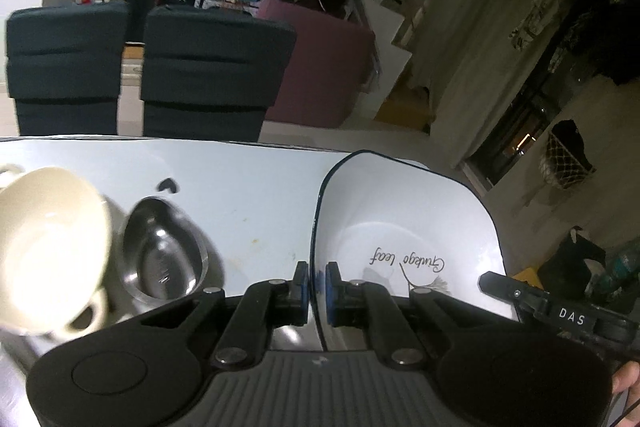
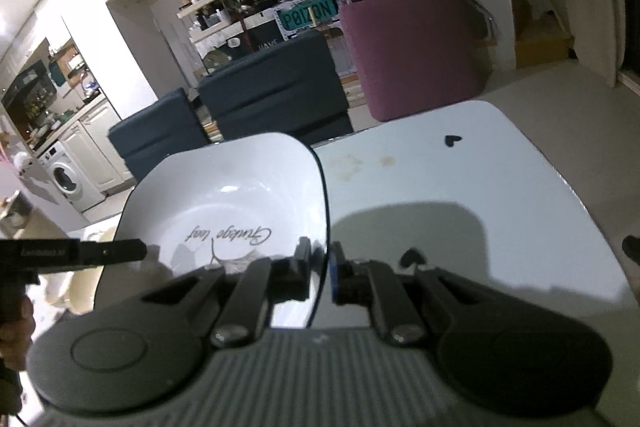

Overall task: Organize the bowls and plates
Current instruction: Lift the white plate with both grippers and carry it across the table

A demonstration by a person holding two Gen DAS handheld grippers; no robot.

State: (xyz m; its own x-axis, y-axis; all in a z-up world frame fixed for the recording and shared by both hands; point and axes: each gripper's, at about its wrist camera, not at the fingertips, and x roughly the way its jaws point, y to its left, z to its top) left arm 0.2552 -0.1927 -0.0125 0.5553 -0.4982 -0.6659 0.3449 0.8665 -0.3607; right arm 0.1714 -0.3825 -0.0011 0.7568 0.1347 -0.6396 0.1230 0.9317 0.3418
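Note:
A white square plate (image 1: pixel 400 219) with a dark rim and the words "Ginkgo leaf" is held above the white table (image 1: pixel 248 187). My left gripper (image 1: pixel 316 285) is shut on its left rim. My right gripper (image 2: pixel 322 269) is shut on the right rim of the same plate (image 2: pixel 224 187). The right gripper's body shows at the lower right of the left wrist view (image 1: pixel 560 315). The left gripper shows at the left of the right wrist view (image 2: pixel 72 253). A cream bowl with handles (image 1: pixel 44 251) and a steel bowl (image 1: pixel 164 251) stand on the table left of the plate.
Two dark chairs (image 1: pixel 208 67) and a pink ottoman (image 1: pixel 328 67) stand beyond the table's far edge. Small black heart marks (image 2: pixel 453 140) are on the tabletop (image 2: pixel 460 187). A kitchen with a washing machine (image 2: pixel 66 181) lies at far left.

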